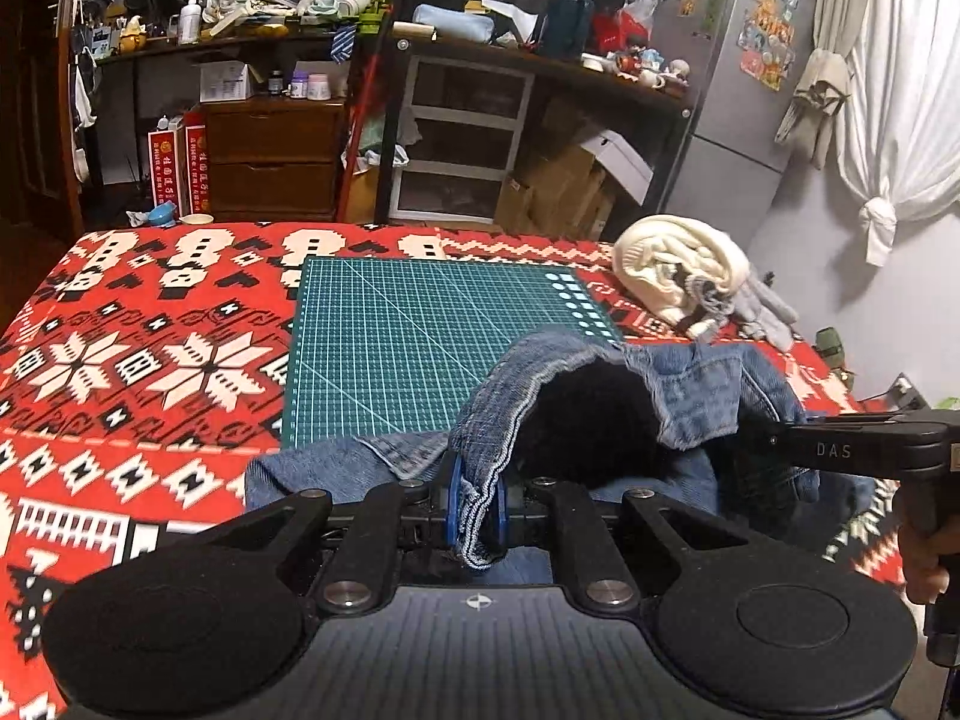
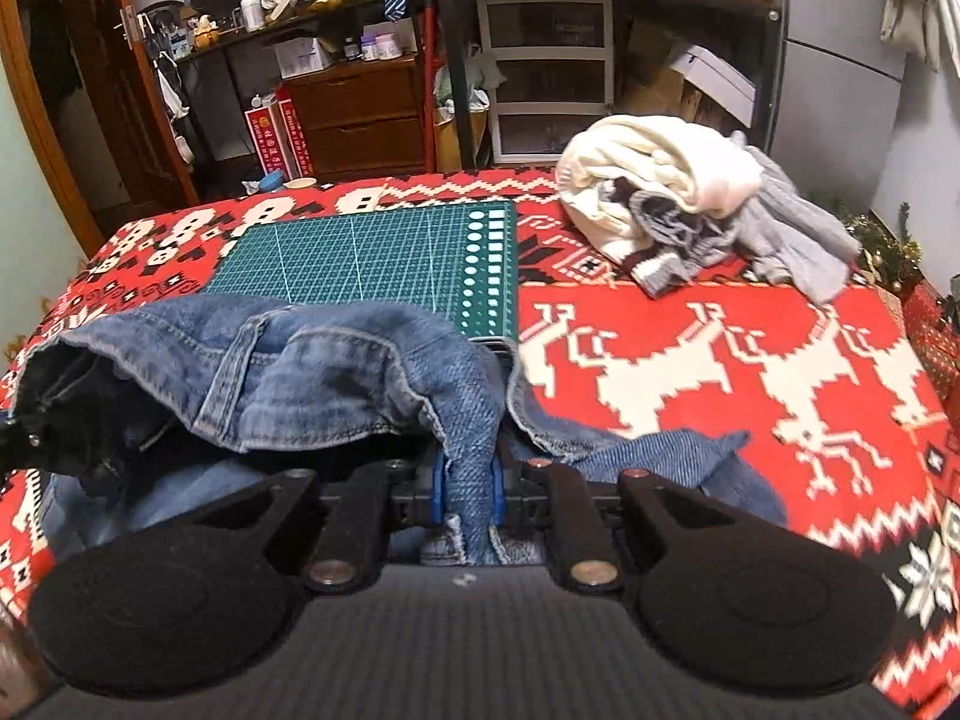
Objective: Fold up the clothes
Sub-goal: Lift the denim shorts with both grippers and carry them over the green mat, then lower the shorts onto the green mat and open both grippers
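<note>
A big table is covered with a red blanket [image 2: 690, 312] that has white deer and snowflake shapes knitted into it. A green cutting mat [image 1: 408, 348] with a grid of thin lines lies flat on the blanket, nearer the far edge. At the far right corner sits a soft heap of clothes [image 2: 666, 192], a creamy white one on top and grey ones under it.

At the near edge, partly over the mat's near side, is the blue denim garment [image 2: 336, 372]. It is thick, rough cloth with pale stitched seams, and it is bunched up and lifted so it sags between the two tools.

The left gripper [image 1: 474, 507] is squeezed tight on a frayed, stitched edge of the denim, with its blue pads pressing both sides. The right gripper [image 2: 468, 489] is also clamped on a fold of the same denim. A hand [image 1: 927, 564] holds the black handle of the right tool
</note>
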`<control>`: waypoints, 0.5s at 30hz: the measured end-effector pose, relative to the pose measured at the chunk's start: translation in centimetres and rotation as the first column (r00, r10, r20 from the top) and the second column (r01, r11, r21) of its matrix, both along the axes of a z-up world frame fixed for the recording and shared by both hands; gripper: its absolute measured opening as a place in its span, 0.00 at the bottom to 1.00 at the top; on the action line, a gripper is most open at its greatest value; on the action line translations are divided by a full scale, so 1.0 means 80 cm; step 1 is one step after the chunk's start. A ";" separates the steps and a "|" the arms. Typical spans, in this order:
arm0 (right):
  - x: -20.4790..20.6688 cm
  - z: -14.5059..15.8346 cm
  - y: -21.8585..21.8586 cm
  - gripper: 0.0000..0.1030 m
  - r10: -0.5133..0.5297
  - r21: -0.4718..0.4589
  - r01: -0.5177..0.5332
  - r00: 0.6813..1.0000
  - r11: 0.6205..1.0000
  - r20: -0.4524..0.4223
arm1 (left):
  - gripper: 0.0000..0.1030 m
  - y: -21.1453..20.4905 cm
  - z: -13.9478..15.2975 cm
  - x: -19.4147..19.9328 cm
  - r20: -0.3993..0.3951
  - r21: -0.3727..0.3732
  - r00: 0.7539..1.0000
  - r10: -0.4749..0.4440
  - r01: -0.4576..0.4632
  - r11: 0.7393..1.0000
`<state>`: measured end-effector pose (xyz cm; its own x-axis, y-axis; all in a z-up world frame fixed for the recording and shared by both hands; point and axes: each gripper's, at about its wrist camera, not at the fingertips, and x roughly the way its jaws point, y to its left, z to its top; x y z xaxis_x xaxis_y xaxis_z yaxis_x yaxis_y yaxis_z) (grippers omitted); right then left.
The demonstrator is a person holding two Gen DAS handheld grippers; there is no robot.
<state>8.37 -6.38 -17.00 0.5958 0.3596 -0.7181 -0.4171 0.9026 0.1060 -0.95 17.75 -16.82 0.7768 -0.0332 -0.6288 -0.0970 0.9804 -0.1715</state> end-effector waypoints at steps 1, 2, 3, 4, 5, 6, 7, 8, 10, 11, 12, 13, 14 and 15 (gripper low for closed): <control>0.010 -0.004 0.005 0.15 0.004 -0.002 -0.004 1.000 1.000 0.002 | 0.10 0.002 -0.001 0.007 0.001 0.002 1.000 0.005 -0.005 1.000; 0.020 -0.005 0.011 0.15 0.007 -0.006 -0.007 1.000 1.000 0.009 | 0.10 0.004 0.000 0.015 0.003 0.004 1.000 0.013 -0.013 1.000; 0.028 -0.005 0.015 0.15 0.005 -0.003 -0.005 1.000 1.000 0.010 | 0.10 0.008 0.000 0.023 0.007 0.010 1.000 0.024 -0.024 1.000; 0.037 -0.005 0.020 0.15 0.002 0.000 -0.002 1.000 1.000 0.010 | 0.10 0.011 0.000 0.032 0.011 0.021 0.999 0.037 -0.037 0.999; 0.049 -0.008 0.025 0.15 -0.003 0.003 0.003 1.000 1.000 0.008 | 0.10 0.013 0.000 0.040 0.015 0.032 0.999 0.048 -0.048 0.998; 0.057 -0.010 0.028 0.16 -0.009 0.003 0.009 1.000 1.000 0.006 | 0.10 0.016 0.000 0.048 0.018 0.042 0.998 0.053 -0.054 0.998; 0.066 -0.012 0.032 0.16 -0.014 0.002 0.014 1.000 1.000 0.004 | 0.10 0.018 0.000 0.057 0.020 0.052 0.998 0.058 -0.059 0.997; 0.075 -0.015 0.035 0.16 -0.021 -0.003 0.021 1.000 1.000 0.002 | 0.11 0.020 0.000 0.065 0.023 0.061 0.998 0.064 -0.065 0.996; 0.086 -0.020 0.042 0.21 -0.022 -0.017 0.023 1.000 1.000 0.013 | 0.14 0.025 0.000 0.081 0.028 0.081 0.997 0.074 -0.076 0.994; 0.089 -0.021 0.043 0.27 -0.028 -0.023 0.028 0.999 0.999 0.030 | 0.18 0.026 0.001 0.089 0.034 0.093 0.996 0.080 -0.082 0.992; 0.093 -0.023 0.045 0.33 -0.033 -0.030 0.035 0.998 0.999 0.048 | 0.23 0.028 0.002 0.092 0.046 0.108 0.995 0.084 -0.089 0.990; 0.093 -0.022 0.044 0.36 -0.034 -0.029 0.036 0.997 0.999 0.065 | 0.26 0.029 0.004 0.095 0.055 0.117 0.995 0.088 -0.094 0.989; 0.092 -0.018 0.042 0.41 -0.032 -0.021 0.034 0.996 0.999 0.084 | 0.29 0.032 0.006 0.095 0.062 0.116 0.994 0.088 -0.095 0.989; 0.090 -0.014 0.040 0.46 -0.031 -0.013 0.032 0.994 0.999 0.103 | 0.32 0.034 0.008 0.096 0.069 0.114 0.994 0.088 -0.096 0.989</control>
